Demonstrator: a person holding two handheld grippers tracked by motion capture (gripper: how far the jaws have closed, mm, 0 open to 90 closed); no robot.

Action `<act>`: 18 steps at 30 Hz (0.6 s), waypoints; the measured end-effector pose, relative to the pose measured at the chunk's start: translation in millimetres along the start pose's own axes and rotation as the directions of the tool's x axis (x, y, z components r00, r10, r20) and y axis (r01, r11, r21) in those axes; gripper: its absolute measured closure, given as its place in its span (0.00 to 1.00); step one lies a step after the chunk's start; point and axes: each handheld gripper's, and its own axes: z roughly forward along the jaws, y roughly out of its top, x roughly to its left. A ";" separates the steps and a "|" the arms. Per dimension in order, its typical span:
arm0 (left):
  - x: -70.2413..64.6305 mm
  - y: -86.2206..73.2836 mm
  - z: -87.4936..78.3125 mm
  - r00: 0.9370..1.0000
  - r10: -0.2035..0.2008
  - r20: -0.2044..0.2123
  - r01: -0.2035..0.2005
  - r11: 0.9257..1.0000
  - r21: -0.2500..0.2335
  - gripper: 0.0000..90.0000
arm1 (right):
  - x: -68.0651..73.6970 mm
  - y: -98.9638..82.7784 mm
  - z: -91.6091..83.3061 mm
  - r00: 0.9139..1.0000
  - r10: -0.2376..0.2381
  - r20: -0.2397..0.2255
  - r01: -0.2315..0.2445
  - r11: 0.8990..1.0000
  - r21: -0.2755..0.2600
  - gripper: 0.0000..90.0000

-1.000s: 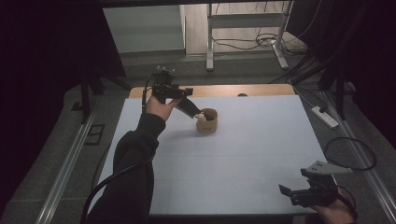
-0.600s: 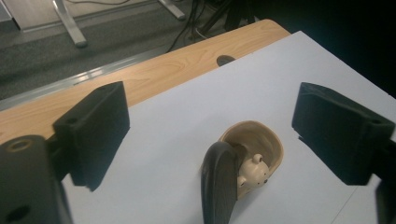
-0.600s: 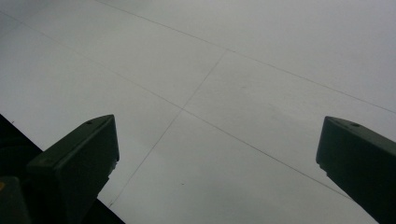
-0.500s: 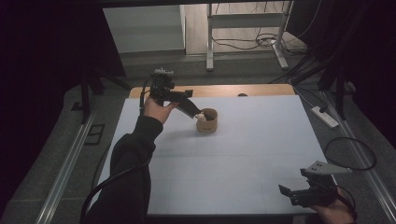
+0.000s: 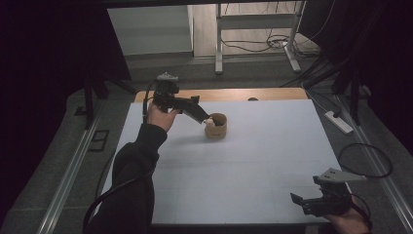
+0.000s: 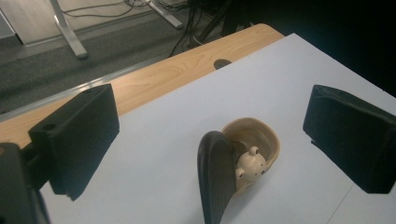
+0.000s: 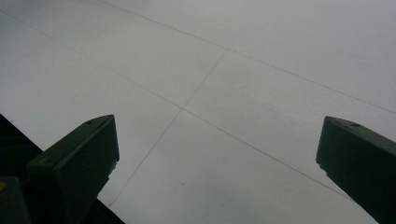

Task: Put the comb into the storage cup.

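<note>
A tan cup (image 5: 217,129) stands on the white sheet (image 5: 243,170), left of centre at the far side. A small cream figure with dark dots (image 6: 250,163) sits in the cup (image 6: 261,137). A dark curved piece (image 6: 215,179) leans against the cup's near side. My left gripper (image 5: 200,116) points at the cup from the left. Its jaws have just been opening, and in the left gripper view the gripper (image 6: 210,107) stands open with its pads well clear of the cup. At the near right corner my right gripper (image 5: 304,202) hovers open over bare sheet, with nothing between the jaws (image 7: 217,123).
A wooden table edge (image 5: 234,93) with a dark hole (image 5: 252,99) runs along the far side of the sheet. A power strip (image 5: 338,122) and a looped cable (image 5: 365,161) lie off the right edge. Metal frame legs (image 5: 219,48) stand on the floor behind.
The left hand has shifted slightly to the left beside the cup. The right gripper has stayed where it was.
</note>
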 end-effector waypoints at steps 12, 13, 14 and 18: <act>-5.4 -6.4 -12.6 0.998 0.054 -0.023 -0.055 0.997 -0.046 0.01 | 0.7 0.2 0.2 1.000 -0.004 0.003 0.004 1.000 0.000 0.00; -5.6 -6.9 -13.2 0.998 0.058 -0.026 -0.060 0.997 -0.050 0.01 | 0.7 0.2 0.1 1.000 -0.004 0.004 0.004 1.000 0.001 0.00; -5.8 -7.4 -13.9 0.998 0.063 -0.030 -0.064 0.997 -0.048 0.00 | 0.8 0.2 0.1 1.000 -0.005 0.004 0.005 1.000 0.001 0.00; -7.2 -9.8 -16.0 0.996 0.078 -0.033 -0.080 0.996 -0.050 0.00 | 0.8 0.2 0.0 1.000 -0.005 0.003 0.005 1.000 0.000 0.00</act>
